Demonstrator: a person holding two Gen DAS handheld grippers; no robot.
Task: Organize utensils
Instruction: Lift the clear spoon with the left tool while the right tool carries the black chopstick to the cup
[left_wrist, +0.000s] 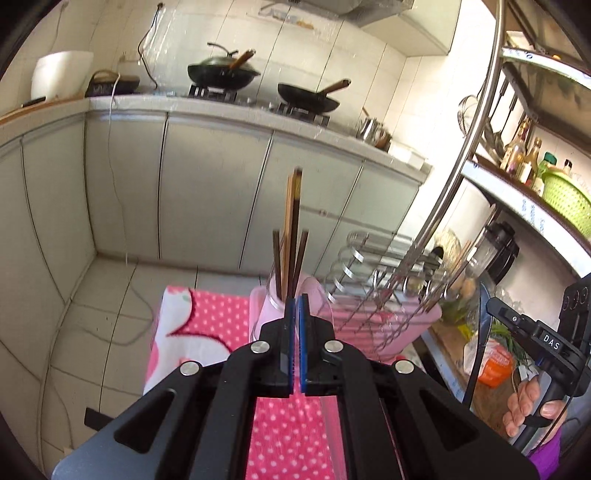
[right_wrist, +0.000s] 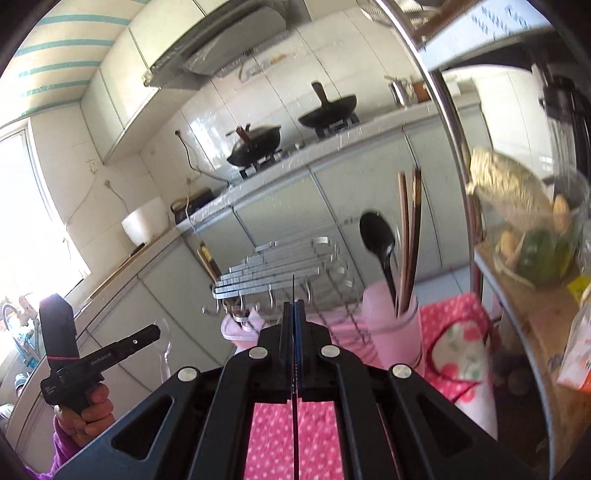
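Note:
My left gripper (left_wrist: 295, 301) is shut on a clear plastic spoon whose bowl (right_wrist: 162, 334) and handle (left_wrist: 328, 400) show beside it. Just beyond it a pink holder cup (left_wrist: 271, 299) holds several brown chopsticks (left_wrist: 291, 229). My right gripper (right_wrist: 294, 306) is shut on a thin dark blade-like utensil (right_wrist: 294, 288) seen edge-on. The pink cup (right_wrist: 391, 332) stands to its right with chopsticks (right_wrist: 408, 236) and a black spoon (right_wrist: 378, 240). A steel dish rack (right_wrist: 280, 266) sits behind on a pink tray (left_wrist: 384, 325).
A pink polka-dot cloth (left_wrist: 214, 317) covers the surface. A steel shelf pole (left_wrist: 443, 206) and shelves with bottles, a green basket (left_wrist: 565, 199) and a blender (left_wrist: 495, 251) stand right. Woks (left_wrist: 221, 72) sit on the far counter stove.

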